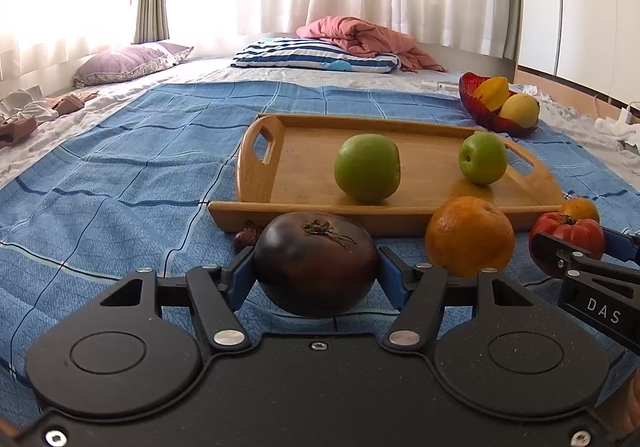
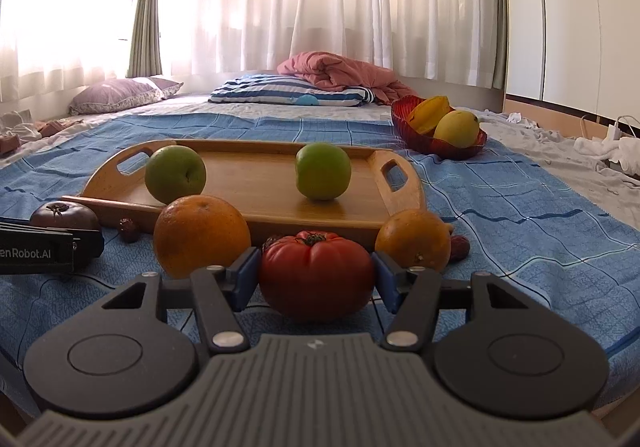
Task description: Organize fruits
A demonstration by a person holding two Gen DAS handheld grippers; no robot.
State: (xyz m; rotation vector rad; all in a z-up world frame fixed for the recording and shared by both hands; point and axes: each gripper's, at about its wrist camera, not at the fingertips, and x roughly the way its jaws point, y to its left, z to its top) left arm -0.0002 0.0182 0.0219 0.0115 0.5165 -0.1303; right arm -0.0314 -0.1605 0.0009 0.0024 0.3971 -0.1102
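Blown-out window glare, perhaps slight softness

On the bedspread (image 2: pixel 520 207) a wooden tray (image 2: pixel 256 183) lies mid-frame in the right wrist view, with two apples on it: one at its left (image 2: pixel 175 175), one right of centre (image 2: pixel 323 171). In front of the tray sit a large orange (image 2: pixel 202 235) at left, a tomato (image 2: pixel 316 279) in the middle and a smaller orange (image 2: pixel 414 241) at right. Far left lies another tomato (image 2: pixel 66 217). Behind the tray, upper right, a bowl (image 2: pixel 440 145) holds a starfruit (image 2: pixel 430 113) and a mango (image 2: pixel 456 129). Pillows (image 2: pixel 288 93) lie further back.
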